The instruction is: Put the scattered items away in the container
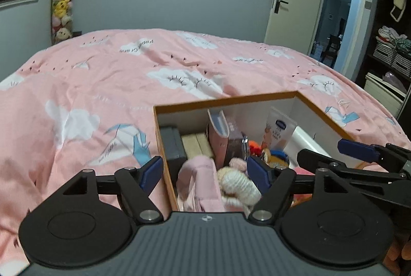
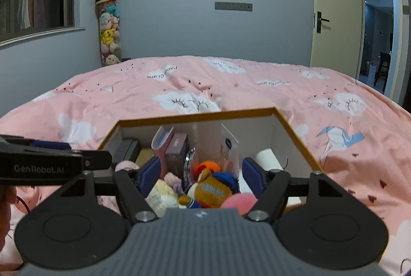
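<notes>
Both my left claw (image 1: pixel 205 173) and right claw (image 2: pixel 200 174) hang spread, empty, over the orange-rimmed cardboard box (image 1: pixel 226 100); its cream knitted toy (image 1: pixel 240 186) probably squashes, so I'd pinch mid-body.

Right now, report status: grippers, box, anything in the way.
Left gripper open, empty, over the box's near left corner. Right gripper open, empty, above box. Box holds items; pink bedspread shows none loose. Nothing blocking.

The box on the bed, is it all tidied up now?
Nearly, it looks like. The box already holds toys, like the knitted doll and the cream yarn toy. Both tongs, left tongs and right tongs, are open and hold nothing. No loose things show on the pink bedspread.
</notes>
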### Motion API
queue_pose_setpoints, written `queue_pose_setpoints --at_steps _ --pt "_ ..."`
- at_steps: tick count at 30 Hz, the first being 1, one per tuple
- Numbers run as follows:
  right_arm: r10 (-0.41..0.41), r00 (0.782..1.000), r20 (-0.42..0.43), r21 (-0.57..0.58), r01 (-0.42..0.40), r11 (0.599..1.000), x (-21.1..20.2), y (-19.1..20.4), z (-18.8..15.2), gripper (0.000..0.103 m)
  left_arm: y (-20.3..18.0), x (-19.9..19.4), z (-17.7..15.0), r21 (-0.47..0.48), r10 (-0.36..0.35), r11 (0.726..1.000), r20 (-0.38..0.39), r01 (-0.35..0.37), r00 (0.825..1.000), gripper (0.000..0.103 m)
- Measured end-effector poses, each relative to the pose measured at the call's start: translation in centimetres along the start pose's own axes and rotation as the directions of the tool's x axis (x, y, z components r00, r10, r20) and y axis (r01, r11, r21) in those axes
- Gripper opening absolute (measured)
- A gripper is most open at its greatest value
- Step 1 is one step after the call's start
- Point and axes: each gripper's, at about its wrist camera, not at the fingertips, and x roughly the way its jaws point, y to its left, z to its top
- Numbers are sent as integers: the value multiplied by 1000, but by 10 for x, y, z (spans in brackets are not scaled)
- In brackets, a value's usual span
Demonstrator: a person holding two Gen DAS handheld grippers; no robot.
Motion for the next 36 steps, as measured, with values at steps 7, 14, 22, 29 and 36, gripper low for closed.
queue_pose_setpoints --at_steps 7,14,22,29,36 --pt "-20 999 -28 17 21 1000 9 -4 -7 79 1 11 -11 -47 9 999 -46 -11 999 85" --pt "-27 997 -66 43 30 999 18 -9 -14 83 0 23 -18 -58 8 998 -109 -14 994 85" --pt "-68 996 -53 -26 67 997 20 1 -20 85 3 31 -23 -80 28 996 -155 -41 988 85" --pt "-107 993 -50 -83 102 991 23 10 -26 88 7 36 -25 -106 61 991 -171 -80 983 86" --pt "-120 992 -50 -100 114 988 25 12 -27 89 8 38 -27 -112 66 990 -180 -87 981 86"
